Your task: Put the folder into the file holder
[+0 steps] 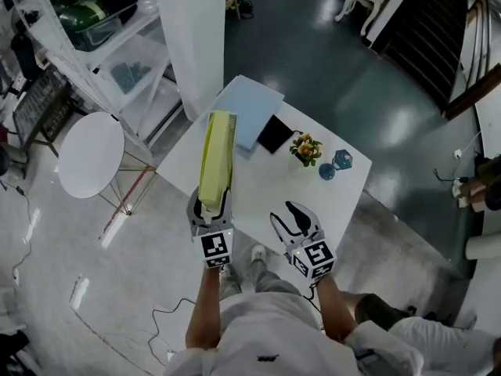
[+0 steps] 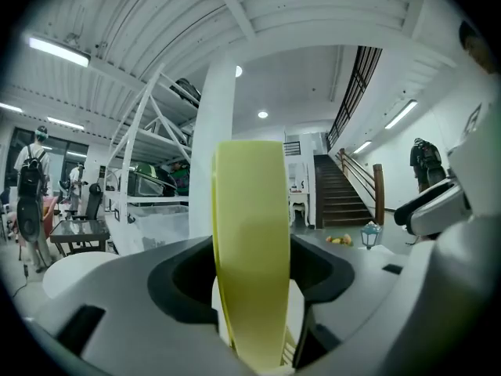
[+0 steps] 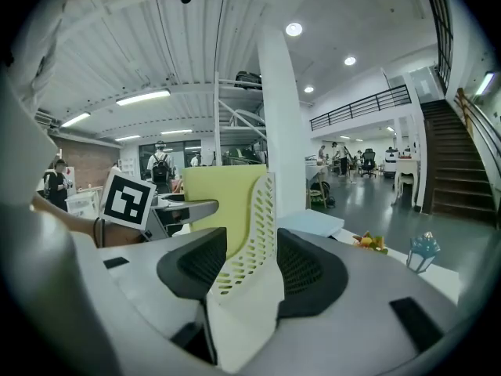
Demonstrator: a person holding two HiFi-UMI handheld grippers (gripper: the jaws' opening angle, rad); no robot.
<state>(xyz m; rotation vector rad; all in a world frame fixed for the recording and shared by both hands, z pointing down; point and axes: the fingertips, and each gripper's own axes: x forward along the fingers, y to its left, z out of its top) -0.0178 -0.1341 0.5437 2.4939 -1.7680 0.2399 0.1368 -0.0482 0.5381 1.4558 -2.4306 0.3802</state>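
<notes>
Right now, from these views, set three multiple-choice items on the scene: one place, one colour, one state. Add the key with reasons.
1. The flowers stand: A on the round side table; B on the white table between a black item and a blue ornament; C on the floor.
2. The folder between the left gripper's jaws is: A red; B black; C yellow.
3. That folder: A stands on edge; B lies flat; C is rolled up.
Key: B, the head view shows that row; C, both gripper views show yellow; A, the right gripper view shows it upright behind the file holder's perforated wall.
</notes>
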